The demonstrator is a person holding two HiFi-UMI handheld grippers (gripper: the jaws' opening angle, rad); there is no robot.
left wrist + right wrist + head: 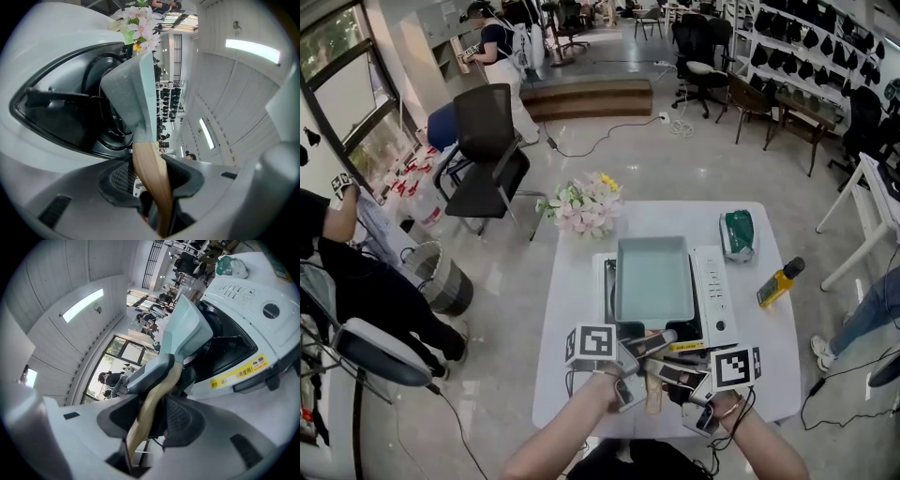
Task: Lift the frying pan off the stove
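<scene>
A pale teal rectangular frying pan [653,277] sits over the white tabletop stove [712,291], its wooden handle [653,392] pointing toward me. My left gripper [649,349] comes in from the left and is shut on the handle [150,178], with a dark pad on either side of the wood. My right gripper [664,377] comes from the right and holds the handle [149,416] a little nearer its free end, pads against it. In the left gripper view, the pan [133,89] stands over the black burner well [56,126].
On the white table [581,375] are a bunch of flowers [586,204] at the far left corner, a green object [738,232] at the far right and an oil bottle [780,283] right of the stove. A black chair [487,150] and a bin [441,277] stand to the left.
</scene>
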